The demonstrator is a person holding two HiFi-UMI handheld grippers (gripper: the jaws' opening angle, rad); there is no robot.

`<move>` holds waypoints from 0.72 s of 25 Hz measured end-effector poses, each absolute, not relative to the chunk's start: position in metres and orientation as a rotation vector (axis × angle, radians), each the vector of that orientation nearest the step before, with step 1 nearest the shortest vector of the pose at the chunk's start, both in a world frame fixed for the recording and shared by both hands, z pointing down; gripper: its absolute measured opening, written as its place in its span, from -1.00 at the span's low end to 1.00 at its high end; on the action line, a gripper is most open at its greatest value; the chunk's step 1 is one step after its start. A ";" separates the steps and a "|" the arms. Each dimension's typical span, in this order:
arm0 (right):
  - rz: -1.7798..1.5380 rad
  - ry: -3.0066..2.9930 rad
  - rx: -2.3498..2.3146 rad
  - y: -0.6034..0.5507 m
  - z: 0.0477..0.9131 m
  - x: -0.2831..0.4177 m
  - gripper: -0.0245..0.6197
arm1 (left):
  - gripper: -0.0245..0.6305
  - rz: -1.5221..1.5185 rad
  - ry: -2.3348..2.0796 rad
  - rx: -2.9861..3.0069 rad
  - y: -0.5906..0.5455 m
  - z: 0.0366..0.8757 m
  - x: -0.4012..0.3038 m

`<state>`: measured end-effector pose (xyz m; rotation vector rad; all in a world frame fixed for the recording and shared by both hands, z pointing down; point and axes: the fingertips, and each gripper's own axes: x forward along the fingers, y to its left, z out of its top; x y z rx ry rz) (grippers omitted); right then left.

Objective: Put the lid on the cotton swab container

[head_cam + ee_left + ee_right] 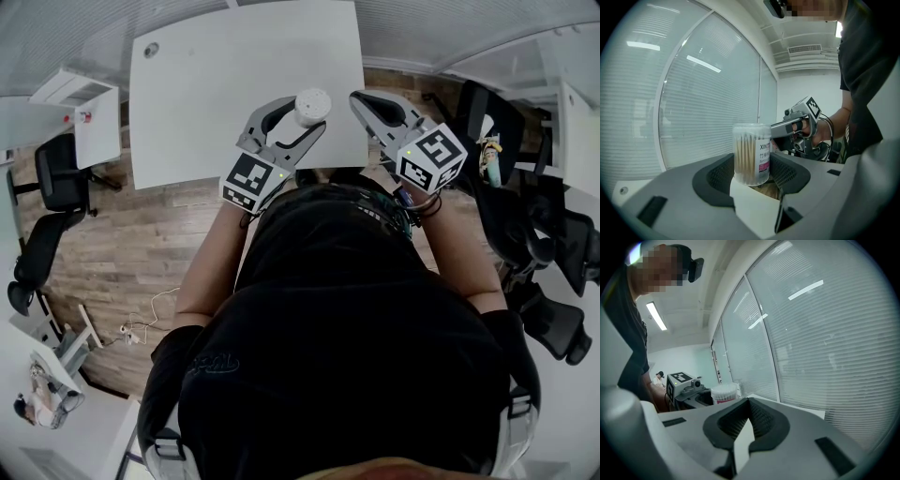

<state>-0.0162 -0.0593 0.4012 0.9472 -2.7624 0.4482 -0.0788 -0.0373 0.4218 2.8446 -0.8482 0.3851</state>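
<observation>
"Is the lid on yet?"

"Looks like it to me. The cotton swab container (751,153) has a clear cap closing its top, with the swabs standing upright under it. I can't spot a loose lid on the table (234,84) or anywhere else."

"Who's got hold of it?"

"The left gripper (302,117). Its jaws are spread wide and pressed against both sides of the tub, which is upright. The right gripper (362,98) is just beside it, jaws clenched together on nothing."

"So what's left?"

"I'd guess only setting it down and letting go. I can't tell if the cap is pushed fully home, or if the base rests on the table or hangs just above it."

"Any room to work?"

"It's right at the table's near edge, close to the person's body, and wooden floor shows just below. Farther in, toward the window blinds (825,333), the white top is open. The office chairs (56,178) stand well apart on both sides."
</observation>
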 end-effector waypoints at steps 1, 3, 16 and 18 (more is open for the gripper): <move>0.447 -2.762 0.948 -0.060 0.401 -0.017 -0.85 | -0.17 0.385 -0.847 2.844 -0.038 0.422 -0.079; 0.443 -2.758 0.950 -0.062 0.401 -0.016 -0.85 | -0.17 0.383 -0.846 2.842 -0.040 0.423 -0.080; 0.424 -2.773 0.937 -0.061 0.394 -0.020 -0.85 | -0.17 0.380 -0.834 2.855 -0.041 0.420 -0.076; 0.426 -2.771 0.942 -0.062 0.394 -0.019 -0.85 | -0.17 0.379 -0.830 2.857 -0.041 0.420 -0.075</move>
